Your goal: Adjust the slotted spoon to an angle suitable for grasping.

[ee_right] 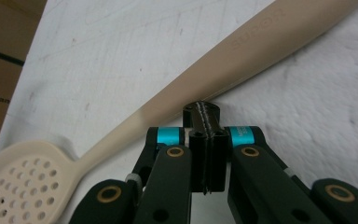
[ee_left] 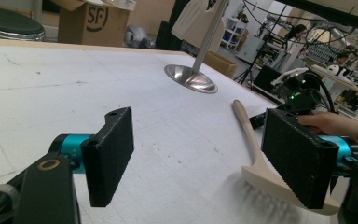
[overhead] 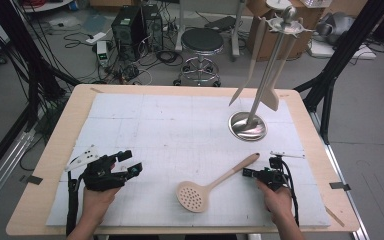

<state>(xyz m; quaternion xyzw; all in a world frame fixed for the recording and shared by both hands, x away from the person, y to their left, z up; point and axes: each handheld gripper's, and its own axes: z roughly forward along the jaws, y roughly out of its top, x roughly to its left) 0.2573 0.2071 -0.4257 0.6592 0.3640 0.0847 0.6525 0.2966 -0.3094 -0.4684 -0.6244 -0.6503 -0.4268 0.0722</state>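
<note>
Right hand-held gripper (ee_right: 204, 140), jaws pressed together, sits against the skimmer (overhead: 215, 182) handle, which runs diagonally leftward toward the spread left hand-held gripper (overhead: 130, 162).

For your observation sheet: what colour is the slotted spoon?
Cream-beige slotted spoon, clearest in the high view.

1. The left tongs (overhead: 130, 162), black with teal collars, sit in the person's left hand (overhead: 97, 192) with their jaws spread wide apart and nothing between the pads.
2. The left forearm comes up behind those tongs.
3. The right tongs (overhead: 247, 173), black as well, are gripped by the right hand (overhead: 276, 196); their jaws are pressed fully together, pad against pad.
4. The two tongs lie well apart, tips turned toward each other.
</note>
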